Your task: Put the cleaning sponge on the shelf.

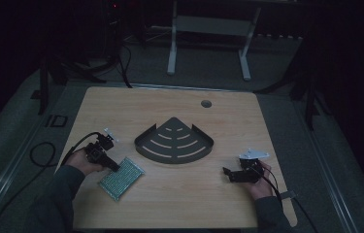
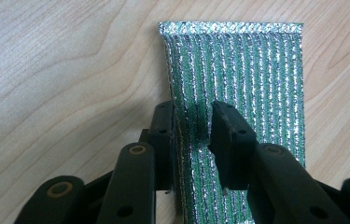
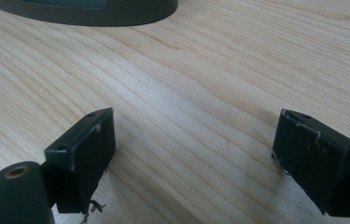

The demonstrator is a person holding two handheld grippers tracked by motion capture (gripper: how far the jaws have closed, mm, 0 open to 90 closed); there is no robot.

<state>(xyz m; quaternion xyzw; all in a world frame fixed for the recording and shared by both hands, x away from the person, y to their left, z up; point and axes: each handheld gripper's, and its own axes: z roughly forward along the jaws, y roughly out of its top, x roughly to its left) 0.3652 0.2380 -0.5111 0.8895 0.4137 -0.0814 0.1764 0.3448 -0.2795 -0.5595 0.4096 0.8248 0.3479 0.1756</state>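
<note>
Left gripper (image 2: 193,123) pinches the green-and-silver woven scouring pad (image 2: 242,79) — pad not yet lifted, lying just left of the dark slotted corner shelf (image 1: 174,142). Right gripper (image 3: 193,158) spread wide, idle — transfer remains.

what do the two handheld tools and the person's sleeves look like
Both tools are black, with blocky flat-faced fingers on linkage arms with brass-coloured pivot pins. The left tool trails a black cable looping off the table edge; the right tool also trails a black cable and carries a grey three-cornered plate. The person wears dark grey-green long sleeves.
</note>
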